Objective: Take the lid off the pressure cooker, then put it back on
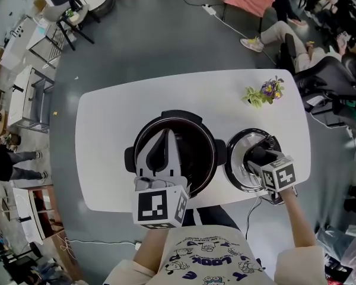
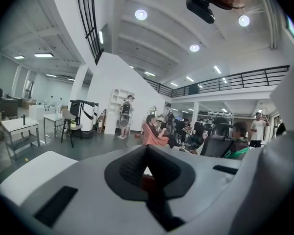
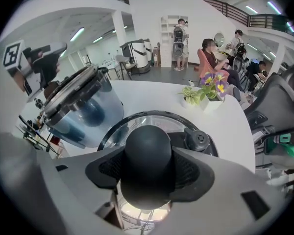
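Right now my right gripper (image 1: 262, 157) is clamped on the lid's (image 1: 240, 145) knob (image 3: 148, 153), the open cooker (image 1: 199, 136) lies just left of it, and my left gripper (image 1: 165, 154) is closed and empty above the cooker.

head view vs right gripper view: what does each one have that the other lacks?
Head view only: the open cooker's dark inside, the whole table, the marker cube on the right gripper. Right gripper view only: its jaws clamped on the lid's black knob, close up. Both: cooker, lid beside it, flowers.
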The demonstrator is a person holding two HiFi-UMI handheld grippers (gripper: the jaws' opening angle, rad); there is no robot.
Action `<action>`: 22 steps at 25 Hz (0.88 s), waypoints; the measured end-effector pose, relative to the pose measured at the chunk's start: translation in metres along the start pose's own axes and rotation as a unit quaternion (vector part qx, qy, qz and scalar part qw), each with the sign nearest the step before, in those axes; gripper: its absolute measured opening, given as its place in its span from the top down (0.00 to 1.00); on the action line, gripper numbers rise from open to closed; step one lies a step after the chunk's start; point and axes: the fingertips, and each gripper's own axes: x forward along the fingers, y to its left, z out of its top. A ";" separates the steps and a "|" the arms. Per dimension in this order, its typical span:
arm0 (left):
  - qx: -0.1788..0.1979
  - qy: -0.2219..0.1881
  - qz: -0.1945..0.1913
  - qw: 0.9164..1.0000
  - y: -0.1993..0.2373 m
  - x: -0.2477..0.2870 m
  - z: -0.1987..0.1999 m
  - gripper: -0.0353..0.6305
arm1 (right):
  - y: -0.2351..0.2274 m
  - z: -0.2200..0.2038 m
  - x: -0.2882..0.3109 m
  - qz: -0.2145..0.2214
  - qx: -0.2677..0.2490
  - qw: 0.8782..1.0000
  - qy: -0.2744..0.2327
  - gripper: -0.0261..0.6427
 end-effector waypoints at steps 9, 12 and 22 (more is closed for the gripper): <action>-0.007 -0.017 -0.008 1.000 -0.004 -0.006 0.009 0.93 | 0.004 0.030 -0.072 0.008 -0.021 1.000 -0.017 0.52; -0.006 -0.021 -0.006 1.000 -0.002 -0.010 0.012 0.93 | 0.005 0.040 -0.090 0.009 -0.038 0.999 -0.017 0.52; -0.015 -0.037 0.024 0.999 0.023 -0.030 0.025 0.93 | 0.037 0.084 -0.127 0.039 -0.104 0.994 -0.014 0.52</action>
